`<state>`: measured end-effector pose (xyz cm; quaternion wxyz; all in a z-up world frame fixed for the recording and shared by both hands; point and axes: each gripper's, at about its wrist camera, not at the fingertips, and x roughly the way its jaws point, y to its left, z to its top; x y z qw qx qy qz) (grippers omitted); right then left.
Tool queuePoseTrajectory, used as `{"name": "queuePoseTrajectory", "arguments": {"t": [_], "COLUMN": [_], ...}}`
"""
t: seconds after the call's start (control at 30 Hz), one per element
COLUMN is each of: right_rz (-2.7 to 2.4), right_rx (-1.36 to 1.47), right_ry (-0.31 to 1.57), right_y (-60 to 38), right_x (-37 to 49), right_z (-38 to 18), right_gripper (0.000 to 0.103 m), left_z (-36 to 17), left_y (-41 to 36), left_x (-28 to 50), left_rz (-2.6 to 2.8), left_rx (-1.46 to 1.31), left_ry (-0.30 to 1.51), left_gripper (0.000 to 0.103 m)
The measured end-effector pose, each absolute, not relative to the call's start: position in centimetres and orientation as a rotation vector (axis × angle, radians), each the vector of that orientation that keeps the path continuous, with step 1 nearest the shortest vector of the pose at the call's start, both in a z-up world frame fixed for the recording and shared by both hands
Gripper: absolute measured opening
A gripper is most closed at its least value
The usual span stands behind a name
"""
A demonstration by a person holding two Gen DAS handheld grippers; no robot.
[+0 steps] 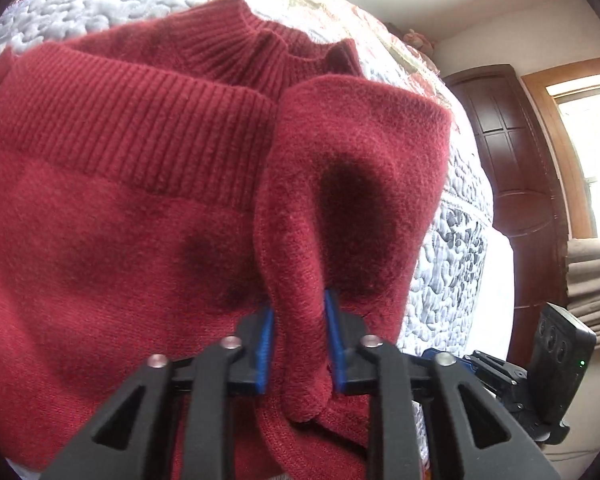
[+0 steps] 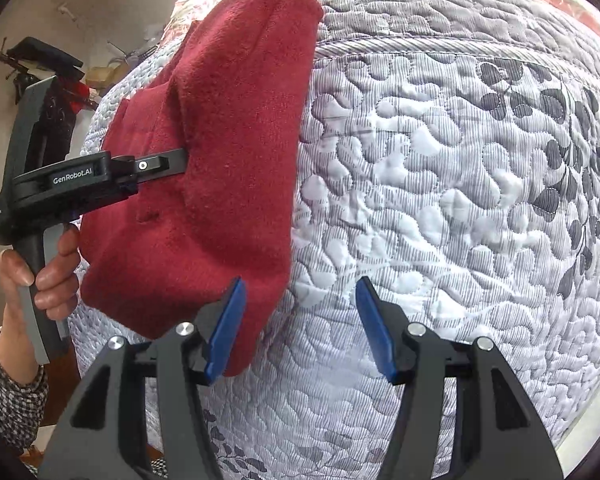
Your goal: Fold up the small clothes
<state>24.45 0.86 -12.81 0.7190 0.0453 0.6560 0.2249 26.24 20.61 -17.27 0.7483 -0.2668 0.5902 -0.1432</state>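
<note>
- Pinching a fold of the red sweater (image 1: 132, 208) between its blue pads, our left claw (image 1: 299, 344) holds the knit raised off the quilted bed (image 1: 452, 264).
- We see the ribbed collar (image 1: 268, 52) at the far end.
- Our right claw (image 2: 300, 328) hangs spread, gripping nothing, its left pad just beside the sweater's edge over the quilt.
</note>
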Motion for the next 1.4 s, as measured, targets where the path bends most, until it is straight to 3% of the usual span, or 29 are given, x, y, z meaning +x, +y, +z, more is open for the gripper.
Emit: {"name": "queuePoseTrajectory", "arguments": {"t": [0.4,0.73,1.03,1.27,1.4], "right_rz": [0.478,0.529,0.572,0.591,0.609], "right_rx": [0.125,0.074,0.022,-0.004,-0.025], "right_ry": [1.465,1.463,1.462,1.469,1.464], "right_y": [-0.1,3.8,6.6,9.0,11.0], "right_x": [24.2,23.4,22.5,21.6,21.0], "right_z": [-14.3,-15.0,-15.2,-15.2,-15.1], "right_gripper": [0.057,0.057,0.057,0.058,0.058], "left_z": [-11.2,-9.1,-10.0,-15.8,-16.4], "left_y": [23.8,33.5,42.3,42.9,42.5], "left_x": [23.2,20.6,19.0,19.6,19.2], "left_rz": [-0.271,-0.105,0.028,0.071,0.064], "left_rx": [-0.592,-0.619,-0.611,-0.607,-0.605], "left_ry": [1.059,1.007,1.016,1.147,1.145], "left_gripper": [0.014,0.014,0.014,0.014,0.016]}}
